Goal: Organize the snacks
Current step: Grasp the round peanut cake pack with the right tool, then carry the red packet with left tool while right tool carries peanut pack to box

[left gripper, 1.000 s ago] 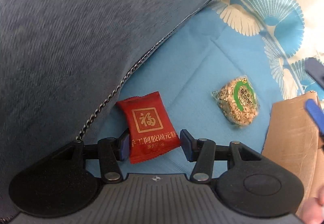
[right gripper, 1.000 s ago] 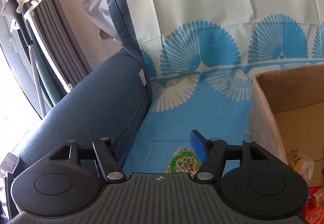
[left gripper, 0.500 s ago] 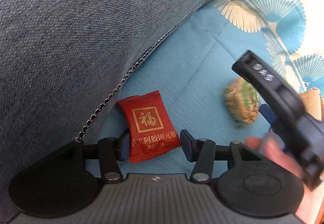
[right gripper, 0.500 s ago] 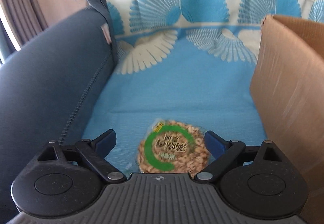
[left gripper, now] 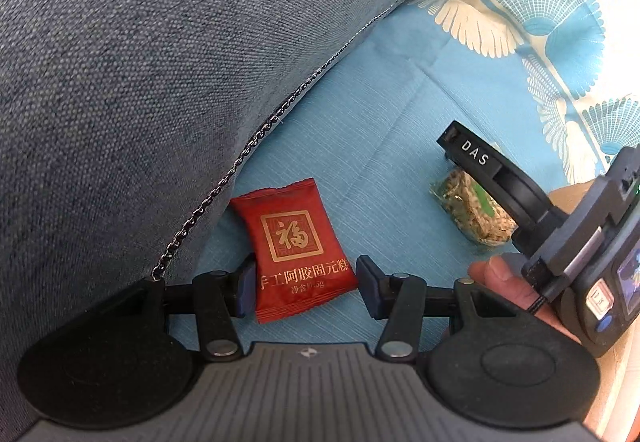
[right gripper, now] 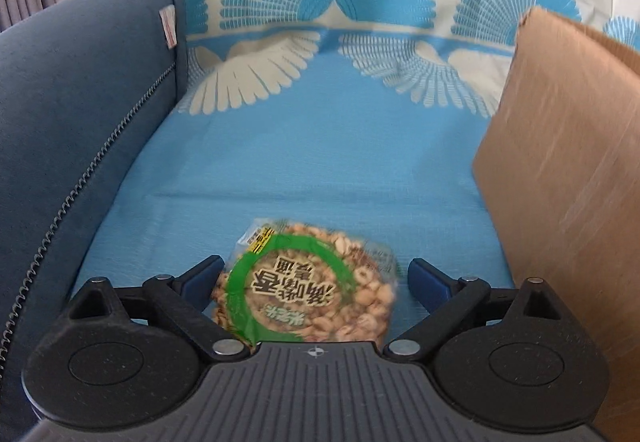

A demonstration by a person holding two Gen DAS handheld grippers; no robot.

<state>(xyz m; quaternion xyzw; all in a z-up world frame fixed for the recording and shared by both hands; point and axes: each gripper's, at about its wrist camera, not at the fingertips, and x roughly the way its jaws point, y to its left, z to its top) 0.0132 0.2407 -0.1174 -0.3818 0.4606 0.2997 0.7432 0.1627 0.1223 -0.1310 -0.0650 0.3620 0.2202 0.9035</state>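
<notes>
A red snack packet (left gripper: 296, 246) with gold characters lies on the blue cloth (left gripper: 380, 122) against the sofa cushion. My left gripper (left gripper: 304, 278) points down at it, its pads touching the packet's two side edges. A round clear packet of nuts with a green ring (right gripper: 308, 290) lies to the right, next to a cardboard box (right gripper: 560, 162). My right gripper (right gripper: 316, 278) stands wide open around this nut packet, with a gap at each pad. In the left wrist view the right gripper's black finger (left gripper: 472, 152) covers part of the nut packet (left gripper: 460, 202).
A dark blue sofa cushion (left gripper: 160, 82) rises at the left, also the armrest (right gripper: 80, 102) in the right wrist view. The cloth's white and blue fan pattern (right gripper: 328, 2) covers the backrest. A person's thumb (left gripper: 492, 274) shows by the right gripper's handle.
The right gripper came down, opened wider and now straddles the nut packet; it entered the left wrist view from the right. The left gripper and the red packet stayed put.
</notes>
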